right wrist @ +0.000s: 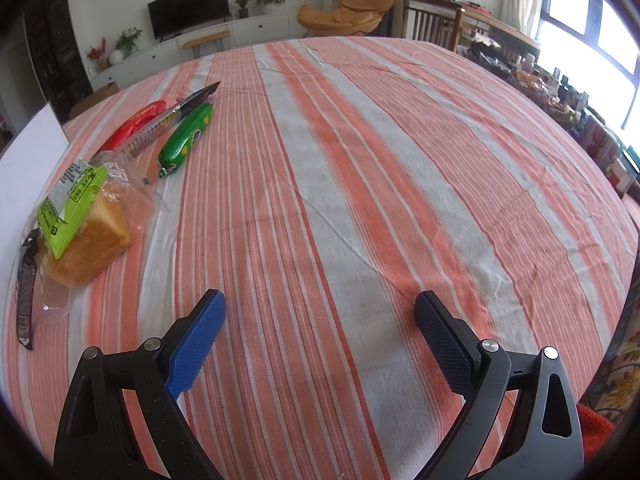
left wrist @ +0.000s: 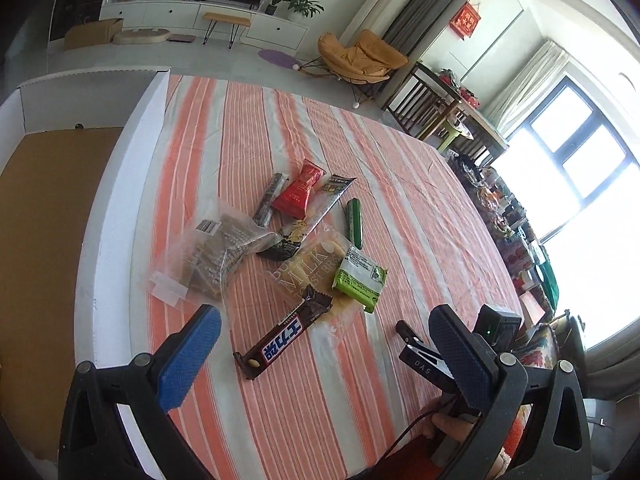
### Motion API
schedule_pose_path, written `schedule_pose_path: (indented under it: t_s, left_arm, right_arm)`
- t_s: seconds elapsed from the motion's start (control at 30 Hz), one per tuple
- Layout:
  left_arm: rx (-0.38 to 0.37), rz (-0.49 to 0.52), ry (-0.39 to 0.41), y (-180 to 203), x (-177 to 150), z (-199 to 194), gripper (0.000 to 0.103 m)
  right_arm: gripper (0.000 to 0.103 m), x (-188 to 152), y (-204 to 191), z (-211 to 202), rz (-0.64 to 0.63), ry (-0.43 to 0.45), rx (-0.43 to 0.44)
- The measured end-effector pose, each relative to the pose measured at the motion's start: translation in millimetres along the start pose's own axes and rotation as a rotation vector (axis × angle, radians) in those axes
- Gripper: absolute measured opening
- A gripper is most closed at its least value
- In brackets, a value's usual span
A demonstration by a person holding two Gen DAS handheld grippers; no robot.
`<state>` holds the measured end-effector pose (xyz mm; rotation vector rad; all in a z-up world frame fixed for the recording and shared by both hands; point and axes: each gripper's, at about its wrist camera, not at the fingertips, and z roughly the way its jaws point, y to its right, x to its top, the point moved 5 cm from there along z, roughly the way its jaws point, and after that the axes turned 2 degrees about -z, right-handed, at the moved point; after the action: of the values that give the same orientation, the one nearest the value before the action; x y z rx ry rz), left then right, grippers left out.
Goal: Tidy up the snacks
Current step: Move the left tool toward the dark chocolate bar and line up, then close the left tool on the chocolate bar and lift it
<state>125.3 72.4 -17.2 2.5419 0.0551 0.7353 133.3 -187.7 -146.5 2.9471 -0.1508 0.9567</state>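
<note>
I see a woven cloth tablecloth (right wrist: 360, 184), matt and lightly creased. The green sausage (right wrist: 186, 139) has a glossy plastic skin; the chocolate bar (left wrist: 286, 338) wears shiny dark foil wrap. The bread bag (left wrist: 316, 276) is clear, crinkled film. My left gripper (left wrist: 326, 354) fingers (left wrist: 188, 360) carry blue knurled rubbery pads on matt black plastic with metal pins. The box (left wrist: 120, 208) beside looks matt white card.

Left tool (left wrist: 324, 344) jaws spread wide, holding nothing, right tool (right wrist: 320, 332) likewise spread, empty
</note>
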Motion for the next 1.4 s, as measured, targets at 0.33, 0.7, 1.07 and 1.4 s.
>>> schedule_pose_path:
  t_s: [0.33, 0.7, 1.07, 1.4]
  left_arm:
    - [0.237, 0.321, -0.138, 8.3, -50.5, 84.5, 0.097]
    - [0.298, 0.321, -0.151, -3.5, -63.0, 110.7, 0.016]
    - [0.323, 0.159, -0.117, -24.5, -98.2, 52.5, 0.016]
    - [0.29, 0.151, -0.107, -19.7, -103.2, 47.7, 0.016]
  right_arm:
    - [0.097, 0.2, 0.1, 0.2, 0.0, 0.0, 0.0]
    - [0.098, 0.4, 0.1, 0.1, -0.001, 0.0, 0.001]
    - [0.098, 0.7, 0.3, 0.4, -0.001, 0.0, 0.001]
    - [0.098, 0.7, 0.0, 0.2, -0.001, 0.0, 0.001]
